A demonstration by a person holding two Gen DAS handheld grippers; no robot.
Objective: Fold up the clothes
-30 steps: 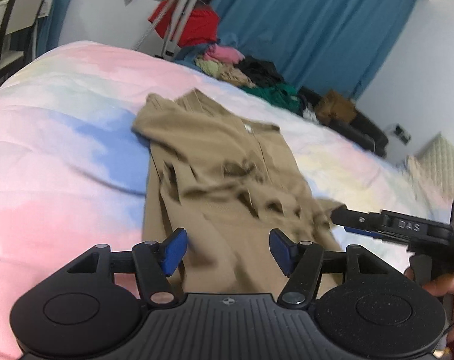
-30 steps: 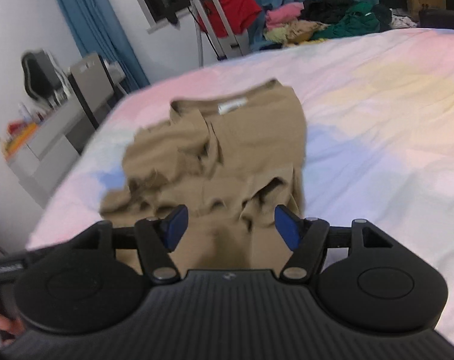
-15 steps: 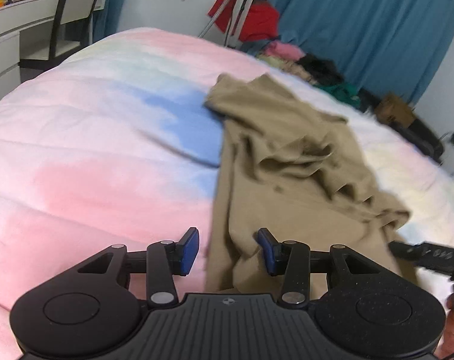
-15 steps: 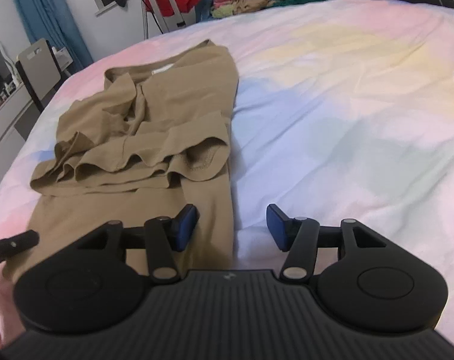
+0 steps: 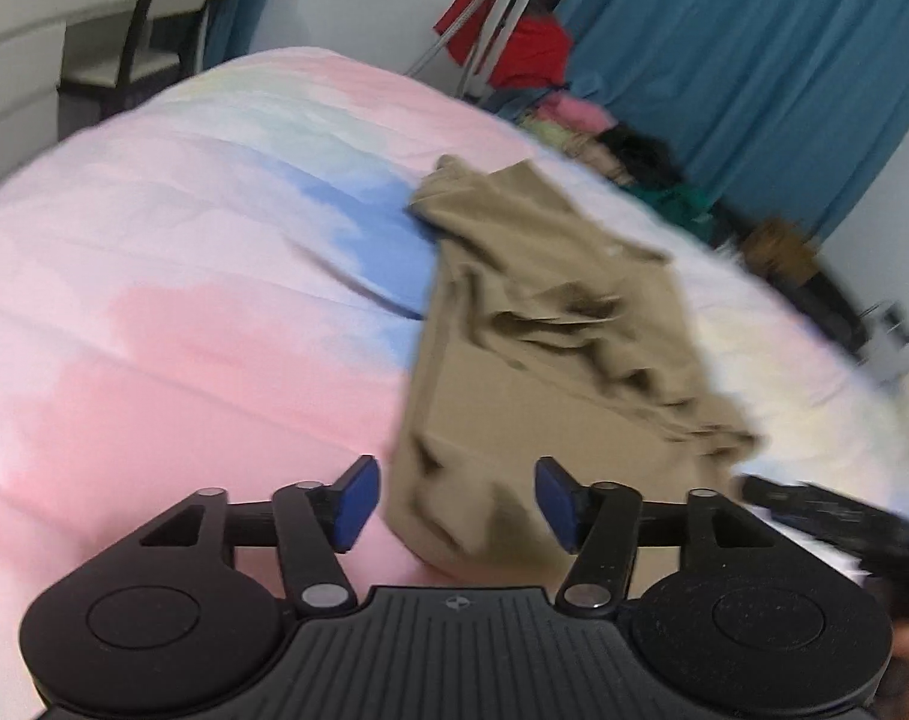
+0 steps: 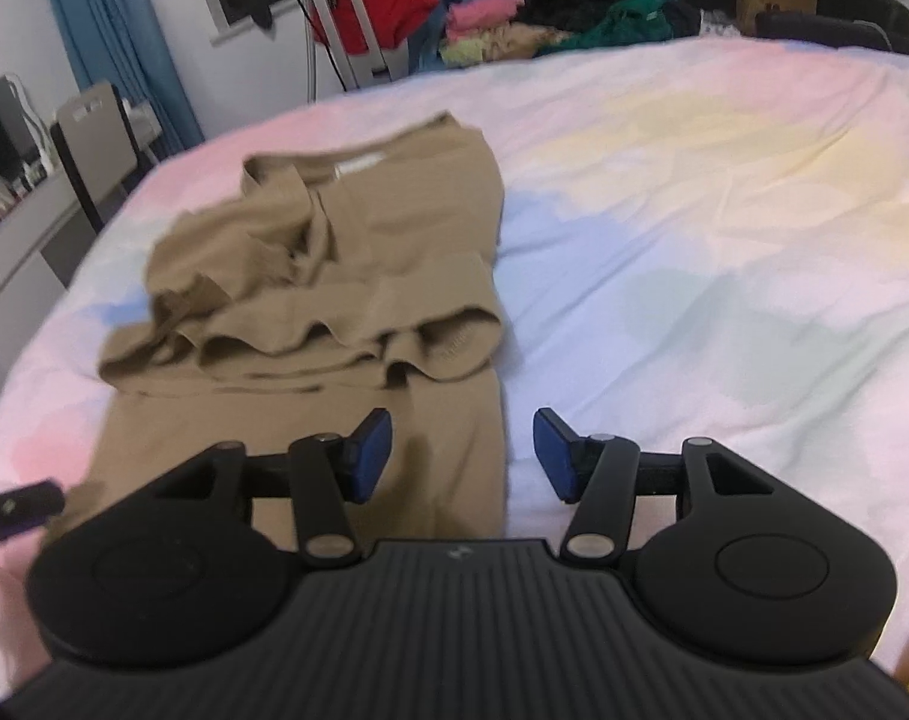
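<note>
Tan shirt part-folded on pastel bed, both hand-held grippers empty and apart.

Seen lying lengthwise along the bed's left half, collar end far, hem end near; sleeves and sides bunched in rumpled layers across the middle, lower panel flat. Left hand-held gripper held low over the near left hem corner, blue pads spread, nothing between them. Right hand-held gripper likewise spread, straddling the near right hem edge, nothing clamped. Pile of other clothes beyond the bed. Judged best for a neat fold: both hem corners pinched evenly, full cloth thickness taken, lifted level together, carried toward the collar, bunched middle smoothed first.
</note>
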